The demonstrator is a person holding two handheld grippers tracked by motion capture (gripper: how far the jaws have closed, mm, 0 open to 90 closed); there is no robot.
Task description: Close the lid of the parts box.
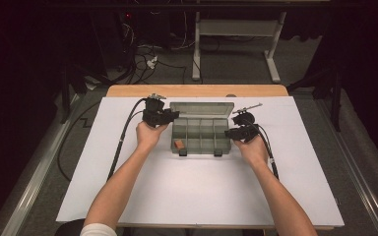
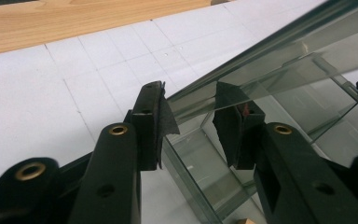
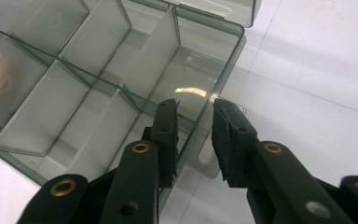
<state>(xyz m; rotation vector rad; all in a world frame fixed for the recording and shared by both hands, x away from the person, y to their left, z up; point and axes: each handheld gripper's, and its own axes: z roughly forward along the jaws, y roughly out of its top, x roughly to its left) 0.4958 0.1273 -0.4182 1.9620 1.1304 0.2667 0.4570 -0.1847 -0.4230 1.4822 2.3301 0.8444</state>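
Currently my left gripper (image 1: 173,116) straddles the left wall of the clear compartment box (image 1: 200,129), jaws apart. My right gripper (image 1: 228,133) straddles its right wall, likewise unclamped.

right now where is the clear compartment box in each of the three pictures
High view: the compartment box lies at the table's middle, lid open, between the left gripper and the right gripper.
Left gripper view: its clear end wall and lid fill the right half, with the wall between the jaws.
Right gripper view: its dividers spread across the upper left, and its side wall runs between the jaws.
Shared landmark: the white sheet under the box.
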